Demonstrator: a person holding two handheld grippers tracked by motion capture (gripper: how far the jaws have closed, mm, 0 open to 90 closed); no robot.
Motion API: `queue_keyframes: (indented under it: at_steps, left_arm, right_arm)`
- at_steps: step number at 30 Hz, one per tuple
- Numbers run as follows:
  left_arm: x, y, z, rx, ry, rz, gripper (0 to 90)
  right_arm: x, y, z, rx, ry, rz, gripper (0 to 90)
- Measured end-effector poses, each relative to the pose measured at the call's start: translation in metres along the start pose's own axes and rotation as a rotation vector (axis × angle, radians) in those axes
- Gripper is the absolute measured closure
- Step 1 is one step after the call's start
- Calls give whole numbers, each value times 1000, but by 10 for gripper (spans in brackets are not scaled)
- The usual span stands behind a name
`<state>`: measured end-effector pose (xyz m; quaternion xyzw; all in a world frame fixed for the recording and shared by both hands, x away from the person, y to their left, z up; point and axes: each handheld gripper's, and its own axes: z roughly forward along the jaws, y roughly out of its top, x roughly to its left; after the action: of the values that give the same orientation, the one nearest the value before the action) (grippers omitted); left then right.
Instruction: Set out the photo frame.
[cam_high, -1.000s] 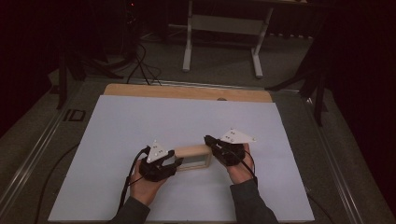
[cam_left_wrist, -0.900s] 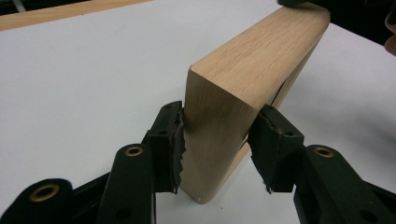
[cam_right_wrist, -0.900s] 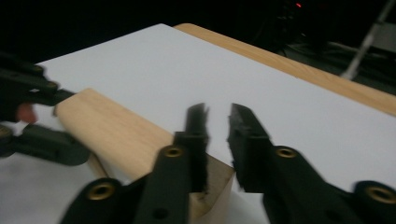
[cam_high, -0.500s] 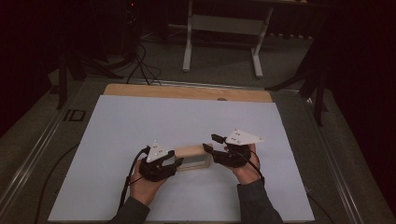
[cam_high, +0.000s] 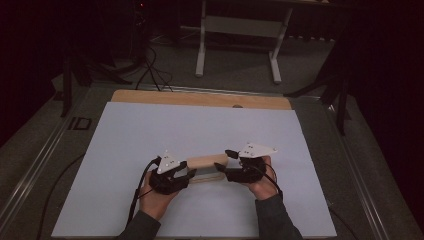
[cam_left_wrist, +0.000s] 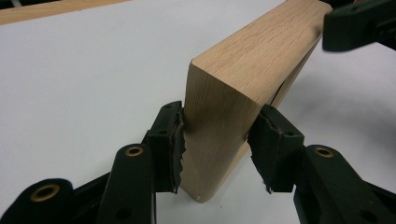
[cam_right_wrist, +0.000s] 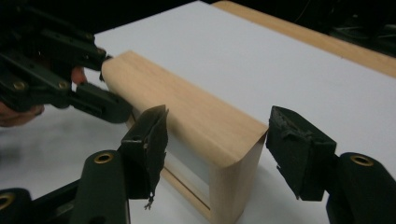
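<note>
My left tongs (cam_left_wrist: 215, 144) pinch the near end of the wooden frame (cam_high: 207, 168), which stands on edge on the white desk (cam_high: 150, 130). My right tongs (cam_right_wrist: 217, 154) have just been opening and now straddle its far end, pads clear. Held at one end only, the frame could swing or topple. Both hands lie low, pointing inward toward it.

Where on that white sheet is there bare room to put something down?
The white sheet lies bare from the wooden frame back to the tabletop's wooden far strip. Its left and right margins are free too. It is crowded near the front edge, where the left tongs and right tongs flank the frame.
</note>
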<state>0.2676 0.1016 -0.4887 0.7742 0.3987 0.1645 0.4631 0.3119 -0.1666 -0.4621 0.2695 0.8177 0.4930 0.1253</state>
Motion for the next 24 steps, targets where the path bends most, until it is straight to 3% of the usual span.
queue_keyframes:
  at_steps: [17, 24]
  left_arm:
    - [1, 0, 0, -3, -4, 2, 562]
    - [2, 0, 0, -4, -6, 3, 565]
  right_arm:
    - [-3, -10, 10, 50, 23, -12, 364]
    - [-7, -14, 11, 61, 19, -13, 435]
